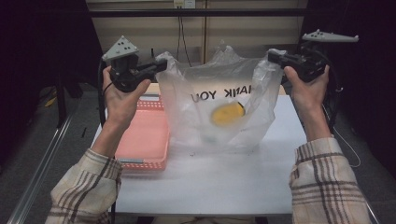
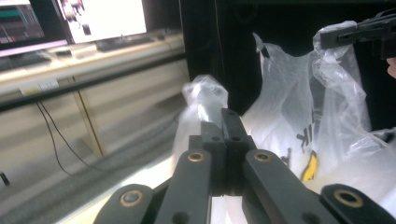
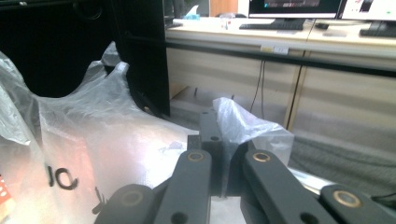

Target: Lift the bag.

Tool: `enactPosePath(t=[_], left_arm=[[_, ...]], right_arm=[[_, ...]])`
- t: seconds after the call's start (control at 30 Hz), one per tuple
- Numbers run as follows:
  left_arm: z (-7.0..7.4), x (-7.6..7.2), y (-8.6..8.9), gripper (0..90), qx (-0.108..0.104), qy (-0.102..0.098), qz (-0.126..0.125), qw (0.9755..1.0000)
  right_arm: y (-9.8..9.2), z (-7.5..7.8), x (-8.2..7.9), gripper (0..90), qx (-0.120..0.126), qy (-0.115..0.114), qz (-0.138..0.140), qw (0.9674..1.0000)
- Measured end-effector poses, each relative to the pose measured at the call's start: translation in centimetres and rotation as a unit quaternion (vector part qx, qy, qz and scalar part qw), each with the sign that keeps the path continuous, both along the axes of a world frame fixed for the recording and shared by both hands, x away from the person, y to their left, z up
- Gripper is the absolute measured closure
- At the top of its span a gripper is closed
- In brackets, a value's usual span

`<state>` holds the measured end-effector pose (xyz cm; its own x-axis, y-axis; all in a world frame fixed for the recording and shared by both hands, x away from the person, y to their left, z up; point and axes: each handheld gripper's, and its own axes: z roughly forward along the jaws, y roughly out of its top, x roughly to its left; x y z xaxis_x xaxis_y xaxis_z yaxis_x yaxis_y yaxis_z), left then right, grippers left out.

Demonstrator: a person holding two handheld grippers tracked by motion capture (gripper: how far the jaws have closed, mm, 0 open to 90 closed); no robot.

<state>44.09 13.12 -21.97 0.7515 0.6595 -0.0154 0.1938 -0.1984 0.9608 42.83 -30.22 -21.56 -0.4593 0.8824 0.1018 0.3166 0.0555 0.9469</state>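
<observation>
The plastic bag (image 1: 219, 109) hangs between the two tools, and its bottom seems to rest on the white table (image 1: 210, 182). The left gripper (image 1: 161, 66) is closed on one handle, and the right gripper (image 1: 272, 56) is closed on the other. In the left gripper view the film (image 2: 205, 95) bunches just past the jaw tips. I judge the bag very light, soft and slippery; the handles are the best hold. A yellow thing (image 1: 227, 113) inside adds little weight.
</observation>
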Motion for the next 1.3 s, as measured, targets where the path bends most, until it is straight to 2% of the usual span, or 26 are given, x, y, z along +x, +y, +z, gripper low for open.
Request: enactPosePath(t=[0.2,0.3,0.47,0.57,0.67,0.83,0.93,1.0,1.1,1.17,1.23,1.3], left_arm=[[-3.2,1.6,-0.3,90.0,0.025,0.028,0.013,0.9992],[-4.6,2.6,-0.7,90.0,0.029,0.041,0.015,0.9986],[-6.1,3.6,-1.4,90.0,0.035,0.057,0.022,0.9975],[-6.7,3.7,-1.5,90.0,0.037,0.062,0.018,0.9972],[-7.6,3.7,-1.6,90.0,0.039,0.07,0.016,0.9966],[-9.1,3.9,-1.2,89.4,0.038,0.09,0.02,0.995],[-9.4,3.7,-0.9,79.9,0.032,0.093,0.02,0.995],[-9.4,3.4,-0.8,72.8,0.025,0.087,0.013,0.9958],[-9.2,2.7,-0.6,52.7,0.021,0.08,0.024,0.9963],[-9.0,2.2,-0.3,47.2,0.012,0.083,0.02,0.9963],[-8.7,1.7,-0.3,38.9,0.012,0.081,0.023,0.9964],[-8.4,1.3,-0.2,35.3,0.01,0.075,0.021,0.9969]], right_arm=[[-0.4,-3.6,0.6,90.0,-0.011,0.033,-0.012,0.9993],[-0.7,-5.0,1.3,90.0,-0.027,0.044,-0.024,0.9984],[-0.9,-6.9,2.7,90.0,-0.019,0.063,-0.032,0.9973],[-0.4,-8.0,3.2,90.0,-0.012,0.071,-0.021,0.9972],[0.4,-9.3,3.3,90.0,-0.019,0.078,-0.007,0.9967],[0.5,-10.3,2.9,69.7,-0.014,0.091,-0.006,0.9957],[0.2,-9.8,2.1,56.3,-0.001,0.085,0.001,0.9964],[-0.1,-9.4,1.2,51.2,0.009,0.074,0.005,0.9972],[-0.2,-8.9,-0.3,42.3,0.005,0.067,0.01,0.9977],[-0.4,-8.7,-1.4,39.0,-0.002,0.063,0.006,0.998],[-0.8,-8.5,-2.3,33.6,0.002,0.06,0.001,0.9982],[-1.3,-8.1,-3.2,31.5,0.006,0.056,0.001,0.9984]])
